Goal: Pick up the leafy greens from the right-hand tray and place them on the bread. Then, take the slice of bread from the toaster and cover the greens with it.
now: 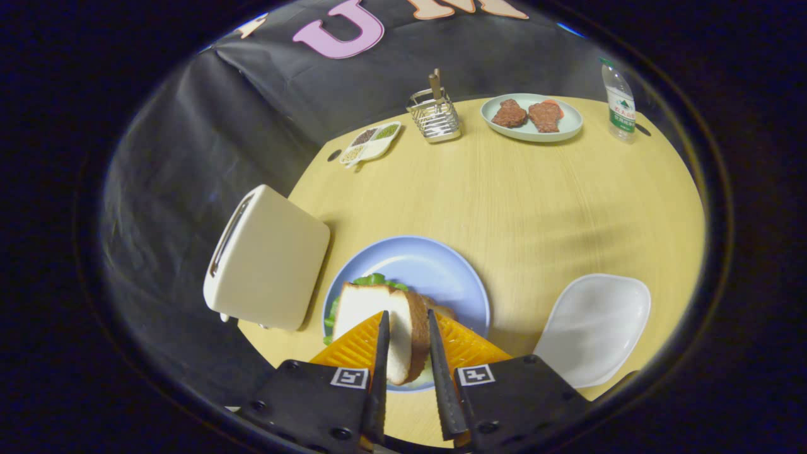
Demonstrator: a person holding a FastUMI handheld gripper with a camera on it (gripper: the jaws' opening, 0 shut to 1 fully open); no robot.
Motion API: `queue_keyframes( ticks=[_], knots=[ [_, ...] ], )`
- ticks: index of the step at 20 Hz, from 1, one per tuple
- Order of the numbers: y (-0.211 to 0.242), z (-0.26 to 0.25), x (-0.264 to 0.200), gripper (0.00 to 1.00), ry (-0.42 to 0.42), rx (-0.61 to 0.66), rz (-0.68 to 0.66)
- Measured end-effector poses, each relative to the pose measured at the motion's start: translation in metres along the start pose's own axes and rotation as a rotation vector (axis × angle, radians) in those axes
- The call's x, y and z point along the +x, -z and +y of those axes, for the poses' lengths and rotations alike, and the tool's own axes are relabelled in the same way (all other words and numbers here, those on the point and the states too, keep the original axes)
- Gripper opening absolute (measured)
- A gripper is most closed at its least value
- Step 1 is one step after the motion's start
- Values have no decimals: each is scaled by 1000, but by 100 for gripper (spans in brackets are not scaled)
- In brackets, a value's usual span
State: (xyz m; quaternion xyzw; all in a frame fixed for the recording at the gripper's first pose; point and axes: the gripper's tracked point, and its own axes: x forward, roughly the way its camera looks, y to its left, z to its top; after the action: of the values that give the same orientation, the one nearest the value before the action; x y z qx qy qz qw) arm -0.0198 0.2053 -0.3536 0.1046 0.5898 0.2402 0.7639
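Bread slice (403, 334) pinched in claw (406, 328), over leafy greens (376, 279) (blue plate (435, 265)), bottle label unreadable

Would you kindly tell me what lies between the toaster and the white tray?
The blue plate with greens, in the gripper view; the fingers clamp the bread slice over it.

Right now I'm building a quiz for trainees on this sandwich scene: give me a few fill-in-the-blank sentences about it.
1. The gripper has its fingers closed on a slice of ____.
2. The leafy greens lie on the ____ plate, under the held slice.
3. The white tray beside that plate holds ____.
4. The toaster stands at the table's edge, and its slot is ____.

Missing words: bread; blue; nothing; empty
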Motion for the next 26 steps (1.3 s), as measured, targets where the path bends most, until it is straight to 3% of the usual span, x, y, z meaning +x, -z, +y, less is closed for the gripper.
queue_keyframes(
  ticks=[2, 10, 15, 26],
  knots=[
    [2, -1, 2, 45, 2, -3, 3],
    [-5, 4, -14, 100, -15, -48, -75],
    [-21, -1, -51, 100, 8, -102, -242],
    [-34, -41, -172, 100, 217, -237, -634]
  ],
)
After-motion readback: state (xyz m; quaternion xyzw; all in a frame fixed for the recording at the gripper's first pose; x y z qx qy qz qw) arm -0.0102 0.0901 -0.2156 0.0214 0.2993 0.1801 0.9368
